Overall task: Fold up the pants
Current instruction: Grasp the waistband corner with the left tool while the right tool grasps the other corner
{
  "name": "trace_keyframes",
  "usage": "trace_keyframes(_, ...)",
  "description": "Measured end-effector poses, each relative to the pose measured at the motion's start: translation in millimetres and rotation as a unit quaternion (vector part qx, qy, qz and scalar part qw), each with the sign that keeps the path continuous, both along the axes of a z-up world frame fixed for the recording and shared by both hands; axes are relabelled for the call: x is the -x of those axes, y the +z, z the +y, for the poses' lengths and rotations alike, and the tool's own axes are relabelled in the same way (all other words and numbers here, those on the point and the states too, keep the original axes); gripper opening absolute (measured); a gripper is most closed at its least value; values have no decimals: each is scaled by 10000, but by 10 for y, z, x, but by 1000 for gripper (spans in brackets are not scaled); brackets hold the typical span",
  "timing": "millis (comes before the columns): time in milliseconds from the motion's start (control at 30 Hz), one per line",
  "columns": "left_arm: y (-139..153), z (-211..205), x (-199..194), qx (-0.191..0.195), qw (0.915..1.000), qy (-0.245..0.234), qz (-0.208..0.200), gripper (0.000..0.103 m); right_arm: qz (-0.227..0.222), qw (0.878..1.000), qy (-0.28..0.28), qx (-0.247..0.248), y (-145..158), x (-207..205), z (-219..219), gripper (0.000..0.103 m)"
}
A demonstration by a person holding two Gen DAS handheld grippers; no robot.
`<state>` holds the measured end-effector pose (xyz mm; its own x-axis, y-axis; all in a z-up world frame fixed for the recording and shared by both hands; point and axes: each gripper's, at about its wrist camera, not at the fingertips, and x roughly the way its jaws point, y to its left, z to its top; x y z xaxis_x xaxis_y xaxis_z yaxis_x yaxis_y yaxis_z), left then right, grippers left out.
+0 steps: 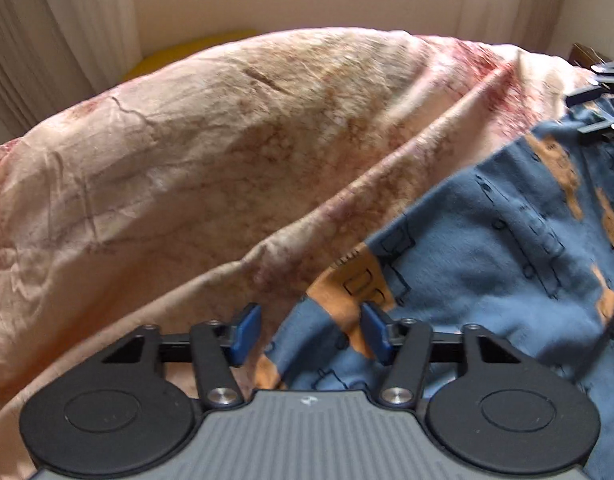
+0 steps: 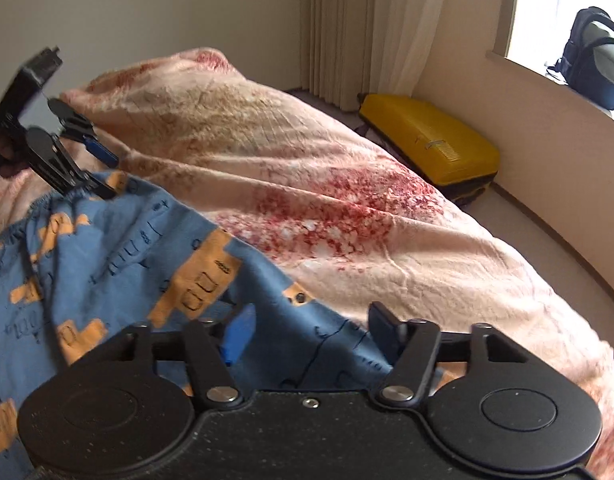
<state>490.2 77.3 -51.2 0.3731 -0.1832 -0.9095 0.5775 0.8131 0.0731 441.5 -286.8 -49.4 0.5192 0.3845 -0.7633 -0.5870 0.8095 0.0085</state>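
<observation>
Left gripper hangs with jaws apart over one edge of the blue pants spread on the bedspread, right gripper likewise parted at another edge, apparently poised to pinch and fold.

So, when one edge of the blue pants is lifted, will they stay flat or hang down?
The pants probably sag; the cloth already lies in soft wrinkles. They look thin, so likely light. They may drag the bedspread slightly.
</observation>
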Motion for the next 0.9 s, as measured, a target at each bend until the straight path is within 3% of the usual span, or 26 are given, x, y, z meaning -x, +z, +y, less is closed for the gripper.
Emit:
trace_keyframes(333,-30,141,-273,404,9968,511,461,57,518,9968,11,-610,-48,-310,-45,61)
trace_keyframes(433,-40,201,-287,489,9951,646,565,47,606,9950,0,-788,-48,-335,-42,54)
trace_keyframes(500,-41,204,-286,485,9939,751,653,32,686,9957,284,-559,-87,-317,64,48)
trace_keyframes(533,-35,199,-275,389,9937,796,682,30,656,9963,421,-365,-105,-296,125,48)
trace_keyframes(567,-34,150,-266,248,9937,856,681,21,574,9969,508,-151,-120,-270,186,48)
trace_keyframes(600,-17,112,-244,131,9937,917,635,5,511,9973,525,1,-124,-256,235,42)
trace_keyframes(633,17,74,-207,46,9940,943,547,4,493,9976,482,50,-117,-253,266,22)
trace_keyframes(700,103,-15,-103,-204,9958,856,250,2,442,9980,426,124,-80,-213,332,1)
trace_keyframes(800,291,-82,76,-382,9961,731,-313,1,129,9967,584,539,-29,-63,443,0)
trace_keyframes(900,500,-8,193,-165,9937,887,-665,1,-234,9968,457,608,94,45,466,0)
